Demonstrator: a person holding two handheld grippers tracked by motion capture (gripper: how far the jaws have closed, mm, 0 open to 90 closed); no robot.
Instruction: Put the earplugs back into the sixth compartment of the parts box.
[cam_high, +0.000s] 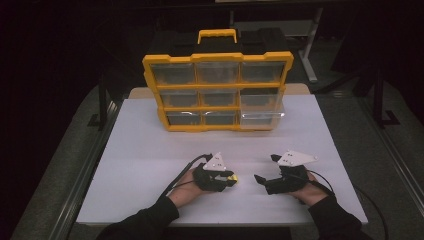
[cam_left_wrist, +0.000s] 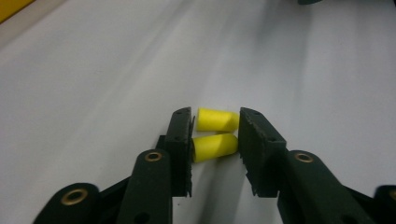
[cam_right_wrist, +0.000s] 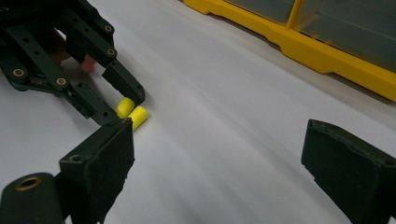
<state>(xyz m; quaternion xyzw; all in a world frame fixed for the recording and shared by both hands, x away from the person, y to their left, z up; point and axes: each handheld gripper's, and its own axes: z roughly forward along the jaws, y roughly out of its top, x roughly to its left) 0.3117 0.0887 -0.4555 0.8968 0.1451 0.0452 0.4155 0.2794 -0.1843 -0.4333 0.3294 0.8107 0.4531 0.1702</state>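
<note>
On the near left of the white table (cam_high: 150, 145), a sleeved forearm comes in from the near edge, its hand wrapped around the left gripper (cam_high: 231, 180), which lies low over the tabletop and points to the right. In the left gripper view its two black jaws stand a short way apart with two yellow foam earplugs (cam_left_wrist: 215, 133) lying side by side between them; each plug spans the gap crosswise, its ends meeting or all but meeting the jaw pads, and both rest on the table. From the high view the earplugs appear as a small yellow spot at the tip of that gripper, near the middle of the table's near half.

To the right, just across a bare strip of table, the right gripper (cam_high: 265, 170) is held in the other hand and points left toward the plugs. Its jaws are spread wide, with nothing between them. In the right gripper view the plugs lie well beyond them, in the other gripper's grasp.

At the far side of the table stands a yellow drawer organizer (cam_high: 217, 90) with a carry handle on top and three rows of clear drawers; its lower right drawer (cam_high: 261, 117) is pulled out a little toward the near side.
</note>
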